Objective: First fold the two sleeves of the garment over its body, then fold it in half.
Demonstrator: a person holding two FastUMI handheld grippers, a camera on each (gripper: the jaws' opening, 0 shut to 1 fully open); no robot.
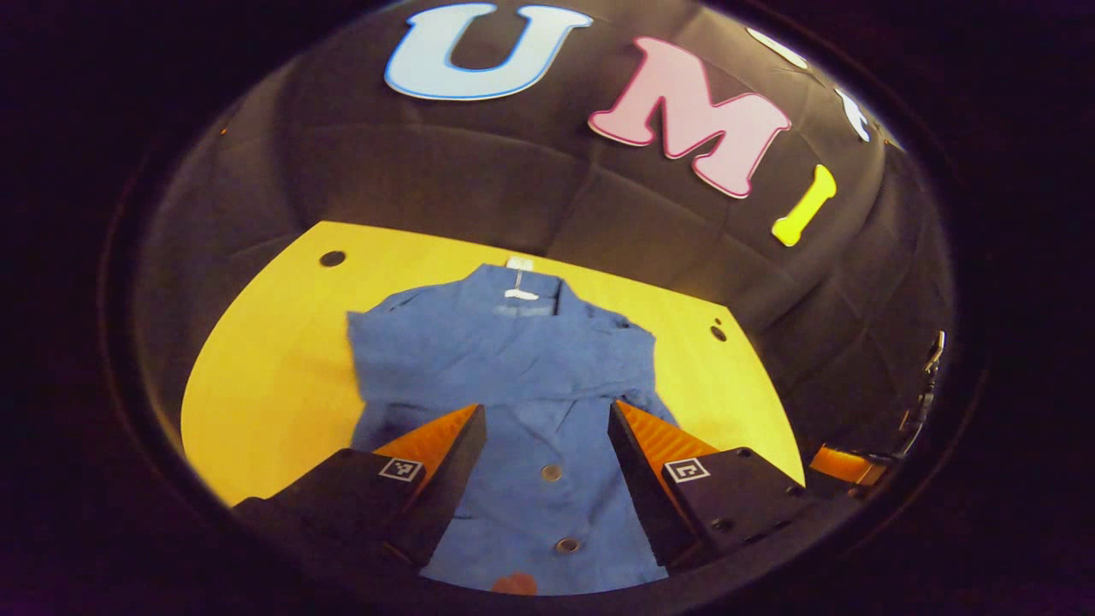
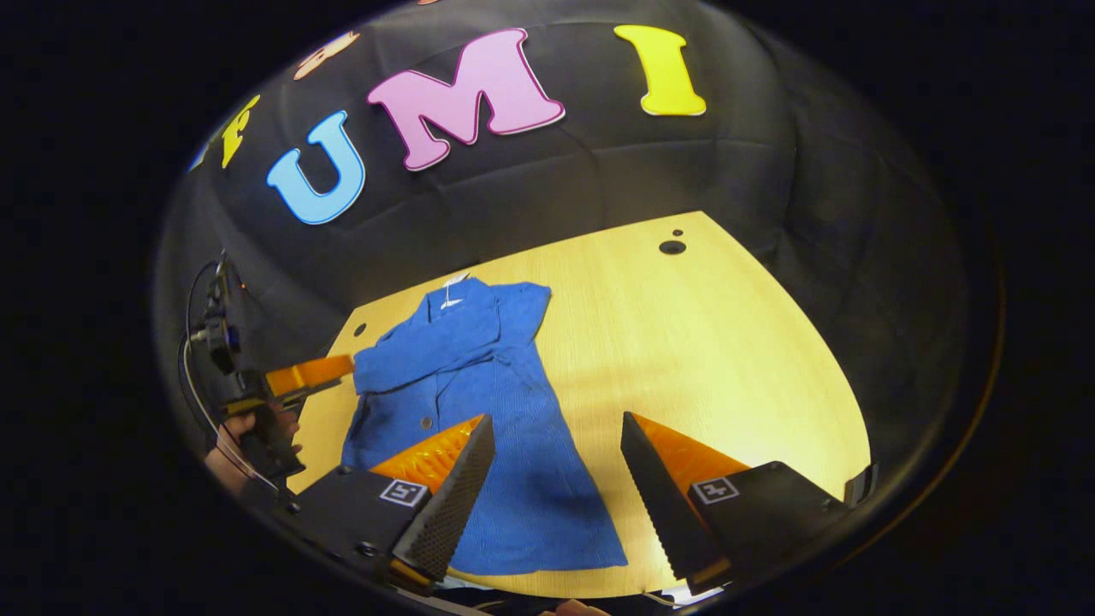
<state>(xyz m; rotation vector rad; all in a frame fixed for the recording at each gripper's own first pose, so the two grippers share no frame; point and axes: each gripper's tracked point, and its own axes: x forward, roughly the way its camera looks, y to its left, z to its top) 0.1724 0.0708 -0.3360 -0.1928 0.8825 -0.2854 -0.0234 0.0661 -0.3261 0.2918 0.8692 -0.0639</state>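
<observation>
A blue buttoned garment lies flat on the yellow table, collar toward the far wall, both sleeves folded across its chest. My left gripper hovers open above the button placket with nothing between its fingers. In the right gripper view the garment stretches from the far left toward the near edge. My right gripper stands open over its lower right hem, holding nothing. The left gripper, held by a hand, shows at the garment's left side.
The wooden table has broad bare surface to the right of the garment. Small round holes sit near its far corners. Black cloth walls close in behind and beside the table. A cable hangs from the left gripper.
</observation>
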